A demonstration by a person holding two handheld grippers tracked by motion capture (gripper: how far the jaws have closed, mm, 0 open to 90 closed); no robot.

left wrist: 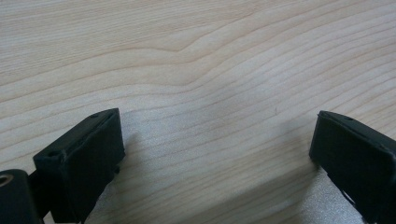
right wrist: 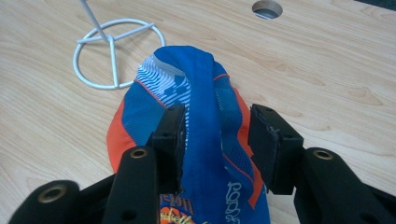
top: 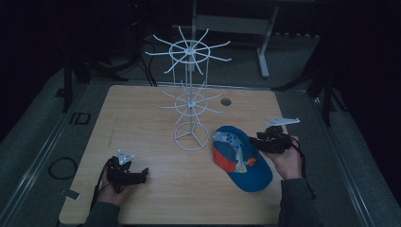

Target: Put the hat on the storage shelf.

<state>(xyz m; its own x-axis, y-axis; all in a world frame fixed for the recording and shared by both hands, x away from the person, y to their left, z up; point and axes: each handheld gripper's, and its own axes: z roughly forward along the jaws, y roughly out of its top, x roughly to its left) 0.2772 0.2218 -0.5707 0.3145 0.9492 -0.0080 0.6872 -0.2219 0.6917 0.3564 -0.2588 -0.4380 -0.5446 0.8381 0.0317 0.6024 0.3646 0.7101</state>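
Blue cap (right wrist: 205, 116) hides its own brim.

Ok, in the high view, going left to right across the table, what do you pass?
Left gripper, resting on the table with jaws apart → white wire rack standing upright → blue and orange cap lying on the wood → right gripper, its jaws around a fold of the cap.

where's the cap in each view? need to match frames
High view: cap lies right of centre on the table, at the right gripper.
Left gripper view: not in it; bare wood between open fingers.
Right gripper view: centre, a raised fold between the fingers.
Shared landmark: white wire rack's ring base.
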